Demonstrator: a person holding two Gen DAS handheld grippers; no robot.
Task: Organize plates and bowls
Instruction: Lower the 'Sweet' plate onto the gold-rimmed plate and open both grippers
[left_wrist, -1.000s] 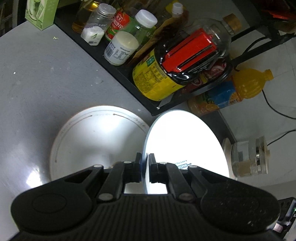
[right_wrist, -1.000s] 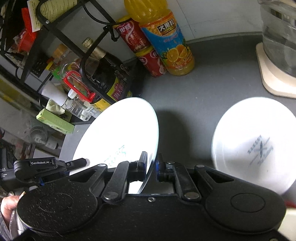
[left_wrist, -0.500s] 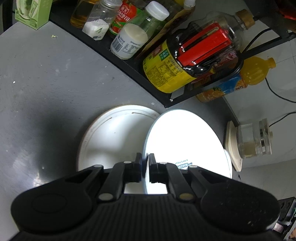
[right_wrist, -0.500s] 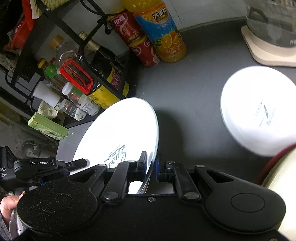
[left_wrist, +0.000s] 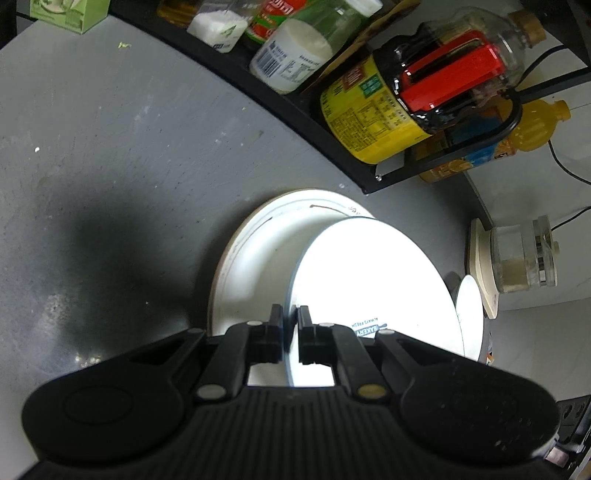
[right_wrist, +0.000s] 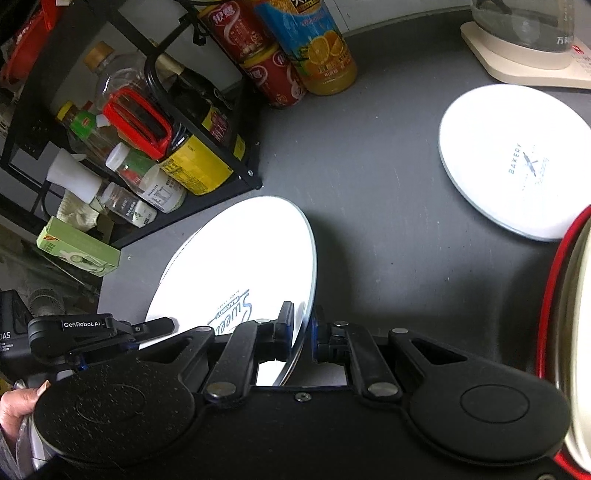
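While it is held tilted on edge above the grey countertop (left_wrist: 110, 147), a white plate with blue lettering (right_wrist: 243, 266) is clamped at its rim by both the left gripper (left_wrist: 290, 328) and the right gripper (right_wrist: 303, 332), each pair of fingers closed tight on it. A larger white plate with a thin brown rim line (left_wrist: 266, 251), lying flat just beneath, is shown only in the left view. A second lettered plate (right_wrist: 517, 162), well apart near a kettle base (right_wrist: 524, 62), is seen clearly only in the right view, where a red-rimmed vessel (right_wrist: 554, 295) is cut off at the edge. The lettering is partly hidden by the fingers.
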